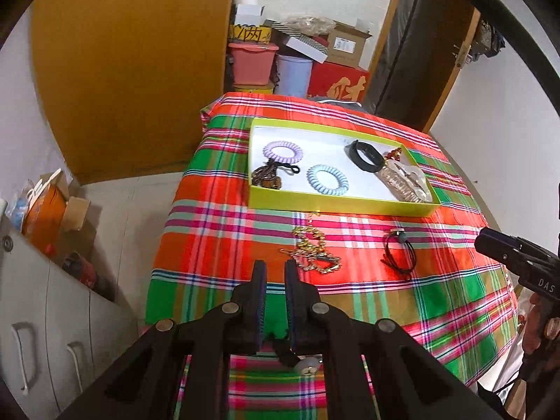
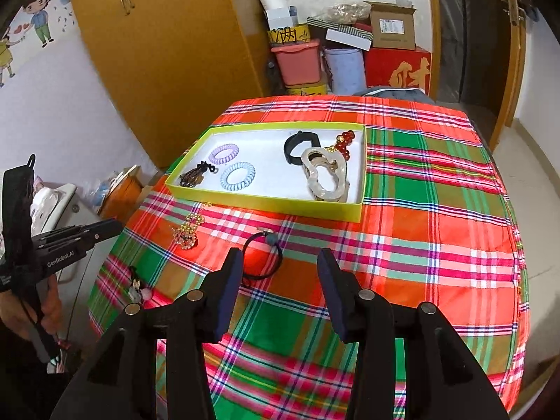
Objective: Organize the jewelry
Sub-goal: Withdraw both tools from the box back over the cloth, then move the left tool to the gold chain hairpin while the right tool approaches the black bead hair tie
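The tray (image 2: 266, 206) sat mid-table on the plaid cloth (image 2: 420, 210), already holding coil ties, a black band, red beads and a clear clip. The right gripper (image 2: 278, 262) hung wide open and empty over the black tie (image 2: 262, 255); its thin loop could slip the pads. The left gripper (image 1: 274, 269) was narrowly parted, empty, near the gold chain (image 1: 315, 252), which might snag or trail out.
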A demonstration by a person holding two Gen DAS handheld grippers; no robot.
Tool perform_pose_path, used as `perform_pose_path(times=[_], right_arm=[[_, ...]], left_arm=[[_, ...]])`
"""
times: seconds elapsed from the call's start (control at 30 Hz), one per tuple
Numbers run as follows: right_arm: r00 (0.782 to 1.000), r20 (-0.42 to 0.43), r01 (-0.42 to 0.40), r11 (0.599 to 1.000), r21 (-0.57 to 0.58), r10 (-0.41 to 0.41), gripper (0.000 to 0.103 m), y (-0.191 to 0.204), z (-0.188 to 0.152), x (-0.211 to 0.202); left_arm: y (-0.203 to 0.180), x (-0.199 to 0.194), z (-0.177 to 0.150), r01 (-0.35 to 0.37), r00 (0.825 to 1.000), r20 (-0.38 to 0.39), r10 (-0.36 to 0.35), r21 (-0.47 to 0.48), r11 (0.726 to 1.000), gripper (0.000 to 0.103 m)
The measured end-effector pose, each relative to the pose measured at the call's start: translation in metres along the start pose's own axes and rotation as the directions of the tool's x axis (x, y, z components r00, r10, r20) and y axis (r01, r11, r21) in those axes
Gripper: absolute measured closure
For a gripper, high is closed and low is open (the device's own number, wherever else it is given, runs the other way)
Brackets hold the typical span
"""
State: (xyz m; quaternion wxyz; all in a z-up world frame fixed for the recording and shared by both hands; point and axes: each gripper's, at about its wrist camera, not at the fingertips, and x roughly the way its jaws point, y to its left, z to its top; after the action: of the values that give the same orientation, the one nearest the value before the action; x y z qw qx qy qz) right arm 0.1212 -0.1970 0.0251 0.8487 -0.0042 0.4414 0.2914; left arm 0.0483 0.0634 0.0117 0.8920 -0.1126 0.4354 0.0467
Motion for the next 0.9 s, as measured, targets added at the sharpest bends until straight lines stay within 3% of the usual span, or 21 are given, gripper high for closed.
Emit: perform_pose_path(times=[0.2,0.33,0.9], right_arm=[[1.0,-0.027,0.012,1.0,-0.003,-0.012,0.058,0.002,-0.003,0.009],[0.999,-0.048,-0.001,1.0,-0.011,0.0,0.058,0.006,-0.006,0.015],[0.991,-0.13,-0.03,0.999,-0.024,0.027,0.06,0.017,-0.005,0.052]], left_arm=[[0.013,0.001,-0.002,0.0,1.0,-0.003,0.0,-0.028,1.0,0.09],[0.019,0.001,-0.003,0.011,1.0,0.0,-0.011,-0.044,0.999,0.077],[0.003,0.021,-0.002,0.079,0.996,-0.039,-0.081,-0.032,0.996,0.076]])
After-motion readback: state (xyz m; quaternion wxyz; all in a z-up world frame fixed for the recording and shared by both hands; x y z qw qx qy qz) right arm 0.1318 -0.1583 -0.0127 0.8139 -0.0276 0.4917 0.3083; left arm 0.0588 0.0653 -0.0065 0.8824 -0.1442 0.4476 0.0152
